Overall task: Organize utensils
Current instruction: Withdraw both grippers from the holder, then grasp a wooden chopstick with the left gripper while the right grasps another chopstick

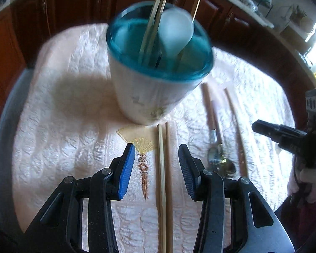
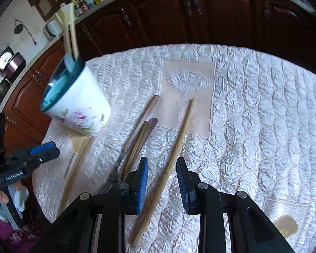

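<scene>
The left tongs (image 1: 157,158) stand wide apart and hold nothing, hanging over a pair of chopsticks (image 1: 163,179) that lies between the blue pads (image 1: 127,168) on the quilted white tablecloth (image 1: 52,147). Just past the far ends of that pair stands a white floral cup (image 1: 145,97) with a blue inside, holding upright chopsticks (image 1: 155,21) and a white spoon (image 1: 174,33) (the cup is blurred in both views). To the right of it lie a wooden-handled utensil (image 1: 216,130) with a metal head and one more stick (image 1: 237,132).

The right tongs (image 2: 162,181) are also wide and empty, with a single chopstick (image 2: 168,168) lying slantwise on the tabletop between their pads. Just left of it lie a fork (image 2: 113,175) and further wooden sticks (image 2: 137,143), and the cup (image 2: 80,109) stands beyond them at the cloth's left side.
</scene>
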`<state>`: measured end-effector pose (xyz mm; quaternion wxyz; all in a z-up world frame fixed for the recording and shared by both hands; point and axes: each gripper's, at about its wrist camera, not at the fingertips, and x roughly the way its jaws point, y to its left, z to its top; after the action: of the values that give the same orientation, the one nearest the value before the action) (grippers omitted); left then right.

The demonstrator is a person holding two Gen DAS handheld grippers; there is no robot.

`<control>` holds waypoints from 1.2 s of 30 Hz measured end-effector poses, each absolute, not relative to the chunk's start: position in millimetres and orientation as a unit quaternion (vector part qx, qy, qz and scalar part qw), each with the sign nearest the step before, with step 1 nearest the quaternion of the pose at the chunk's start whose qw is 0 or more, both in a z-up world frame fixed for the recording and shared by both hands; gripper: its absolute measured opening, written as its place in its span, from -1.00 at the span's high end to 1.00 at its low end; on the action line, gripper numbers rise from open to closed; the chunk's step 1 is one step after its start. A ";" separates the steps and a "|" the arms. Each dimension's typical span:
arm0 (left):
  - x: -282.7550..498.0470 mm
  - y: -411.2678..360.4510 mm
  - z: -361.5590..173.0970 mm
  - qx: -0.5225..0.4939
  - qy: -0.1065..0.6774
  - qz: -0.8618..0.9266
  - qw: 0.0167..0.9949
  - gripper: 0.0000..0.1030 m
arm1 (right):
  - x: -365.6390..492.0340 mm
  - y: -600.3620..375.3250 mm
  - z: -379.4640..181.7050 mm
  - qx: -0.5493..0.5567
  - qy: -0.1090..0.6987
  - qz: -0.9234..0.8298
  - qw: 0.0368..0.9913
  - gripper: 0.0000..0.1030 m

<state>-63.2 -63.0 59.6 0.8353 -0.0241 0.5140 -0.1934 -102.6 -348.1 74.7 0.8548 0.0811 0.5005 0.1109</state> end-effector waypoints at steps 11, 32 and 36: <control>-36.2 -91.7 23.1 -0.008 0.541 -0.182 0.821 0.46 | -81.4 -352.6 59.7 0.086 0.513 0.109 0.847 0.47; -43.1 -70.0 18.2 -0.019 0.545 -0.166 0.822 0.90 | -74.6 -354.4 39.5 0.111 0.550 0.109 0.821 0.88; -47.3 -64.8 16.3 -0.017 0.548 -0.170 0.819 0.90 | -88.2 -354.7 34.4 0.105 0.560 0.109 0.814 0.88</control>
<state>-47.3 -64.8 16.3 0.8188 -0.0174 0.5480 -0.1704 -88.2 -354.7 34.4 0.8145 0.1053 0.5600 0.1094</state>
